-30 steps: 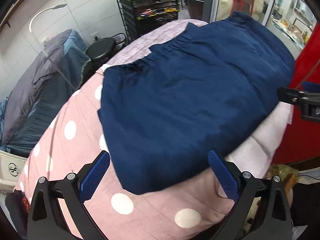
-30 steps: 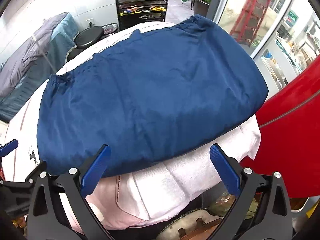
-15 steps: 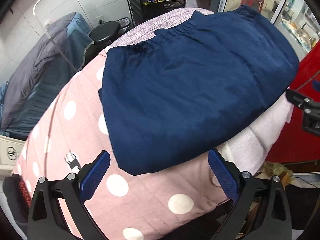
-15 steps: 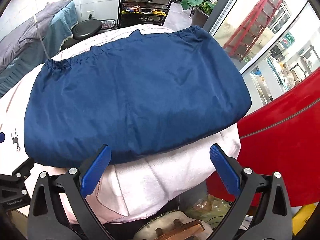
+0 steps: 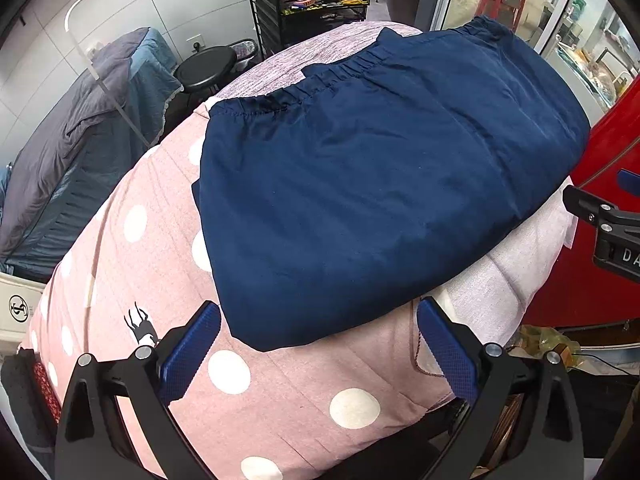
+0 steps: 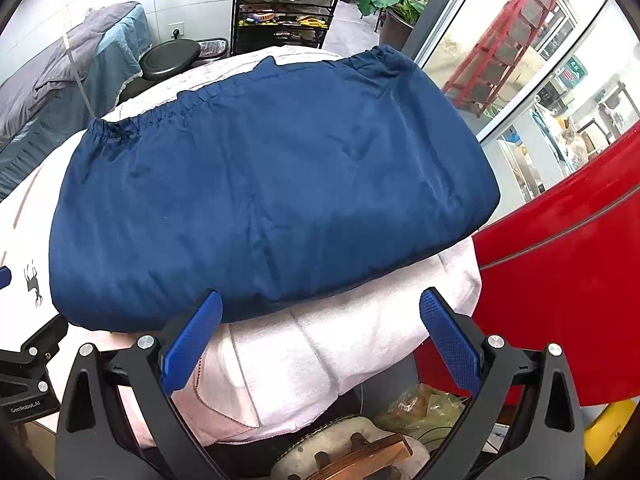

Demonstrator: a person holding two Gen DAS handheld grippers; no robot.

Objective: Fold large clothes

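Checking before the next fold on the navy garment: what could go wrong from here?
1. The navy garment reaches the right edge of the pink polka-dot cover; a pull might drag it off.
2. Both hand-held grippers, left and right, are open; closing low may pinch the cover too.

"GenRobot.AI" on left gripper (image 6: pixel 24 380)
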